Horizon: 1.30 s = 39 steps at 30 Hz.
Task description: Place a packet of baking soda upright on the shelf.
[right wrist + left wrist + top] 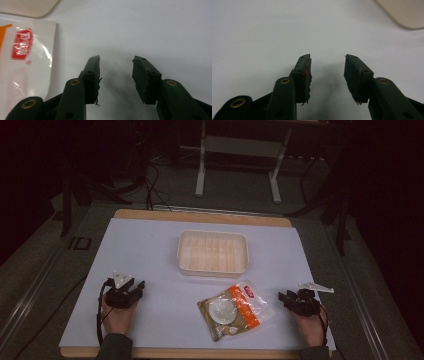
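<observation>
**Packet waits between two parted claws**

Near the front edge of the table (150, 250), right of centre, lies the packet (236, 309), flat and slightly askew, its clear film showing a pale round piece inside against brown and orange print. It probably sits there so either hand can reach it without stretching. A red label (22, 44) with white characters is on its upper corner; the writing is too blurred to read. Just behind it stands the tray (213, 252), cream, ribbed and empty, a likely place for the packet to go. The right claw (286, 298) rests on the table just beside the packet, jaws apart, nothing between them. The left claw (131, 287) rests well apart on the other side, jaws likewise parted and empty.
</observation>
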Available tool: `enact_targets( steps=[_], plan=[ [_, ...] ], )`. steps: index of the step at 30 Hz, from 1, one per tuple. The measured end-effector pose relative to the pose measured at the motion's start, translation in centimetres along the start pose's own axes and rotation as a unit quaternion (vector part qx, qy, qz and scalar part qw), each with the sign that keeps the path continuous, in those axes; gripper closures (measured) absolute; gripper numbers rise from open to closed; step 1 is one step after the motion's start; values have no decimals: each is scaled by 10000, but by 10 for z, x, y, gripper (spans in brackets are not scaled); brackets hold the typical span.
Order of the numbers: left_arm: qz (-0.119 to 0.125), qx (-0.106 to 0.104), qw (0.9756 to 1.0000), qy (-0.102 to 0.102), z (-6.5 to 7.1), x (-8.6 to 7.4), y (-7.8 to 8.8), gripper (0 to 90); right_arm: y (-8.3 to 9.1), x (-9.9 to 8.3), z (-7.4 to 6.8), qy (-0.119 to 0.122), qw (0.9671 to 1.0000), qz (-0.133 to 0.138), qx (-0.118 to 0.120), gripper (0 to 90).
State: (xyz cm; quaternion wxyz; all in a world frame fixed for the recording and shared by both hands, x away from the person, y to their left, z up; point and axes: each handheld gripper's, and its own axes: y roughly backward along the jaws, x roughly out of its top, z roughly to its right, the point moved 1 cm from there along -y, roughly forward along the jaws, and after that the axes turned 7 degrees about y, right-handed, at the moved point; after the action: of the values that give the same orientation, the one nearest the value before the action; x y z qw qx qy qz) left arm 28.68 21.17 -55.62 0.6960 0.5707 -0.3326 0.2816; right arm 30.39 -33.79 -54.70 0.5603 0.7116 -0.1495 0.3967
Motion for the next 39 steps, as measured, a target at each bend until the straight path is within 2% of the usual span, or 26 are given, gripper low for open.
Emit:
enact_targets(
  steps=[2, 3, 6, 7, 9, 12, 14, 15, 16, 19, 21, 30, 32, 33, 34, 38, 39],
  plan=[
    [-23, -20, 9999, -108, 3, -2, 3, 570, 2, 0, -2, -10, 10000, 16, 52, 555],
    [-9, -24, 9997, -233, 7, -4, 6, 570, 4, 1, -4, -33, 9998, 42, 173, 530],
    [0, -53, 9994, -341, 8, -6, 9, 569, 6, 2, -4, -119, 9994, 92, 303, 517],
    [0, -55, 9993, -370, 7, -7, 11, 562, 9, 2, -5, -229, 9984, 172, 478, 505],
    [-31, -128, 9993, -357, 5, -7, 12, 562, 11, 2, -5, -275, 9980, 190, 530, 499],
    [-125, -334, 9992, -198, 3, -8, 14, 539, 15, 2, -7, -353, 9971, 204, 636, 457],
    [-230, -423, 9986, -232, 2, -8, 14, 537, 15, 1, -8, -381, 9968, 205, 670, 448],
    [-260, -440, 9983, -274, 3, -9, 14, 537, 15, 1, -8, -439, 9959, 198, 766, 444],
    [-302, -492, 9978, -322, 4, -10, 14, 545, 15, 0, -10, -559, 9935, 199, 970, 437],
    [-334, -491, 9972, -446, 6, -12, 16, 545, 14, -1, -13, -587, 9927, 160, 1046, 434],
    [-262, -466, 9973, -502, 8, -12, 17, 545, 13, -1, -18, -577, 9905, 143, 1242, 432],
    [-144, -322, 9973, -639, 8, -11, 14, 537, 4, -1, -28, -473, 9880, -77, 1465, 435],
    [-118, -286, 9975, -640, 8, -10, 12, 533, 1, -2, -30, -553, 9841, -93, 1688, 438],
    [-118, -286, 9975, -640, 8, -10, 12, 533, 1, -2, -30, -553, 9841, -93, 1688, 438],
    [-121, -279, 9975, -636, 8, -10, 11, 533, 0, -2, -31, -584, 9827, -95, 1754, 439],
    [-159, -239, 9974, -666, 9, -9, 9, 533, -5, -4, -32, -624, 9811, -274, 1812, 476],
    [-155, -233, 9973, -677, 9, -9, 9, 534, -5, -4, -31, -682, 9798, -289, 1858, 487]
  ],
)
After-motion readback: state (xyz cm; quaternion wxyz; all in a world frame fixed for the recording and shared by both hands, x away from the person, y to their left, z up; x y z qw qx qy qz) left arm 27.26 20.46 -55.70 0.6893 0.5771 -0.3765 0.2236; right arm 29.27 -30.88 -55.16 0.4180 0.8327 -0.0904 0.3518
